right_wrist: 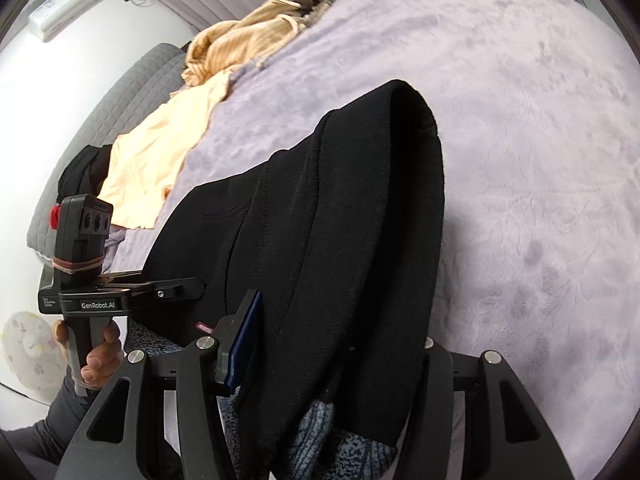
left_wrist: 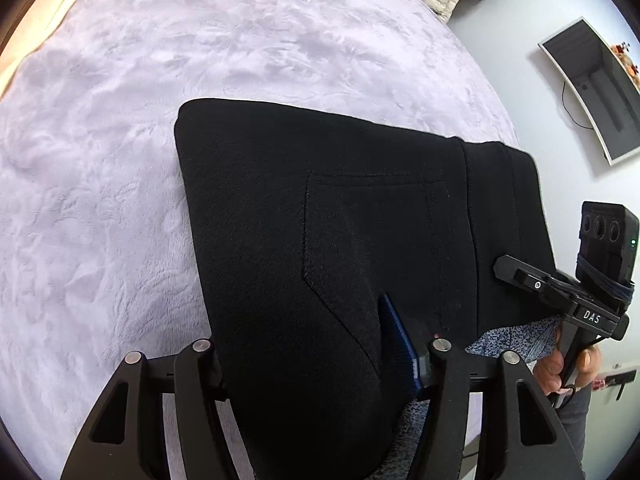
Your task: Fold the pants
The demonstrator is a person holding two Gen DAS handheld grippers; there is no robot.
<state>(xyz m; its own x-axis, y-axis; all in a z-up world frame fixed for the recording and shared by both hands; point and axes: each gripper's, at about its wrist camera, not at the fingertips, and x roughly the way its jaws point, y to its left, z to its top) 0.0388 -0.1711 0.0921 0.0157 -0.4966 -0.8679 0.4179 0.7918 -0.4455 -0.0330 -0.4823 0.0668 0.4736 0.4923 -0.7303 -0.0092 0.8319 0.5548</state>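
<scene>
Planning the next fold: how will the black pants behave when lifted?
The black pants will likely flop: they already drape in a soft rounded fold. The thick fleecy fabric suggests some weight. Against the plush purple blanket they probably drag rather than slide.

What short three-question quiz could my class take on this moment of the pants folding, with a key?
1. True or false: the black pants lie on a lilac fleece blanket.
2. Which feature shows on the upward face of the pants in the left wrist view? A) a zip fly B) a stitched patch pocket C) a belt
3. Fill in: in the right wrist view, a peach-coloured cloth lies on the far ____ part of the bed.

Key
1. True.
2. B.
3. Left. Note: black fabric runs between the fingers of the left gripper and the right gripper, but whether either is clamped shut cannot be told.
</scene>
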